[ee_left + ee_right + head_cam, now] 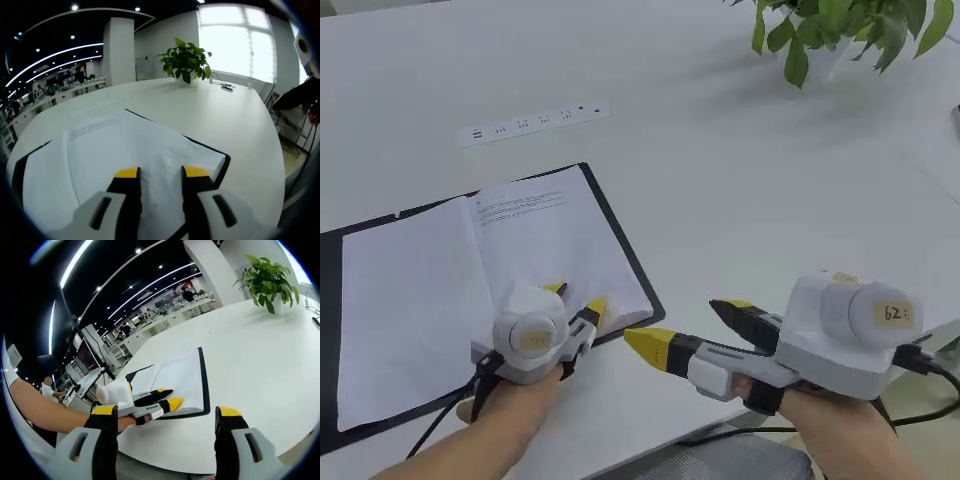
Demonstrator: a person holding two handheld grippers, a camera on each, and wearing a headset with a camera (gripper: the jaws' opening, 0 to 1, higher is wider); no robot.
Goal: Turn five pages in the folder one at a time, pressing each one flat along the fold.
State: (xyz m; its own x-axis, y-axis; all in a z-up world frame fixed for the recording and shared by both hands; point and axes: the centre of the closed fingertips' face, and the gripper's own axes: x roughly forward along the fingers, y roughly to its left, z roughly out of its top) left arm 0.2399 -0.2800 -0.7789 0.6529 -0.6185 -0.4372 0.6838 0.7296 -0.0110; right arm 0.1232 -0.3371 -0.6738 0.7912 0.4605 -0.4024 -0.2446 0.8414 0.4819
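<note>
1. The right tongs (688, 325), jaws wide apart, hover just right of the folder (410, 300), above the bench (740, 160).
2. The left tongs (575, 298), jaws slightly apart, sit over the folder's near right page corner.
3. The folder lies open, white pages up.

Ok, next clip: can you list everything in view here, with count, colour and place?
table: one, white, carries everything below
folder: one, black cover, white pages, lies open at the near left
power strip: one, white, flat on the table beyond the folder
potted plant: one, green leaves, far right of the table
small dark items: far end of the table past the plant, too small to tell
left hand-held gripper: white body, black jaws with yellow tips, open over the right-hand page's near corner
right hand-held gripper: same colours, jaws wide apart, right of the folder at the table's near edge
</note>
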